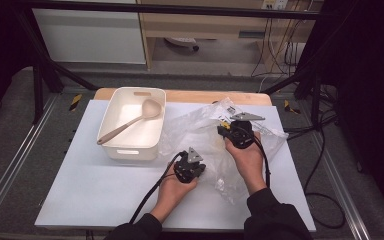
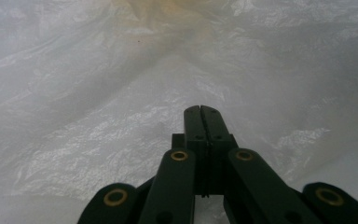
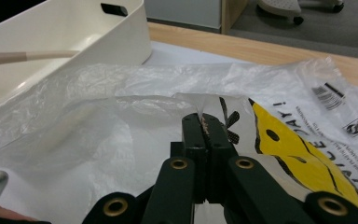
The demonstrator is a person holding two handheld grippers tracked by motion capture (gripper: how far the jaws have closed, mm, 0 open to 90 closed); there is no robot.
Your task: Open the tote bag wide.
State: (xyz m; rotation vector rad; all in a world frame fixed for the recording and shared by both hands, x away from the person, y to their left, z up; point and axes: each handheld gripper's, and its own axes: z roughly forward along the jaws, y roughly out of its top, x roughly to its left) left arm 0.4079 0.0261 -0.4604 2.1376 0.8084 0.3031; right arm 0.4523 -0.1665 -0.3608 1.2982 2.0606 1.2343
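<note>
Your right gripper (image 3: 204, 125) has its jaws pressed together on a pinched fold of the thin, crinkled clear plastic bag (image 3: 121, 116); the film shows caught between the tips in the right gripper view, just beside the bag's yellow printed patch (image 3: 298, 149). Your left gripper (image 2: 200, 112) also has its jaws together, tips down against the bag's wrinkled film; whether film is caught between them, can't tell. From above, the bag (image 1: 200, 132) lies spread over the right half of the white table mat (image 1: 90, 185), your left gripper (image 1: 189, 167) at its near left edge, your right gripper (image 1: 238, 131) farther back toward the middle of it, the two well apart. Bag's left edge lies just beside the cream rectangular plastic bin (image 1: 130, 147), which stands at the mat's back left. Beige long-handled ladle (image 1: 130, 122) rests in the bin, bowl to the back right, handle slanting over the front left rim. Light wooden tabletop edge (image 1: 195, 96) shows behind the mat.
</note>
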